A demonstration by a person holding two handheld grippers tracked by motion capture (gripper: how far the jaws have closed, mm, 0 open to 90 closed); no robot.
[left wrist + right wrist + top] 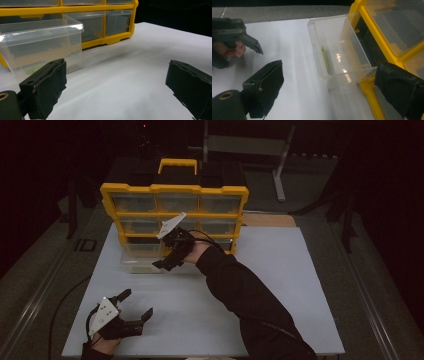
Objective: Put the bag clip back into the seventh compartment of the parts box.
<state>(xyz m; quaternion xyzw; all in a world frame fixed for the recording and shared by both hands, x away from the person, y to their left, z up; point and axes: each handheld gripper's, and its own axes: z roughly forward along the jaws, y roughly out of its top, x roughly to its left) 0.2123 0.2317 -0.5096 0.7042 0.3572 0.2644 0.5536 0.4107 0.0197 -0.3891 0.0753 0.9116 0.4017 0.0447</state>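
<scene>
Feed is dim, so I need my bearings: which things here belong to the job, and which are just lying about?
In the job:
- clear drawer, pulled out onto the board
- thin green stick inside it
- yellow organiser
- right tongs, open beside the drawer

Lying about:
- left tongs, open, idle
- metal stand behind

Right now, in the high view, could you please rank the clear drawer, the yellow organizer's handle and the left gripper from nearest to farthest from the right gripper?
1. Clear drawer: beside the right gripper, pulled out onto the table.
2. Left gripper: near table edge, jaws open.
3. Handle: atop the yellow organizer, at the back.
</scene>
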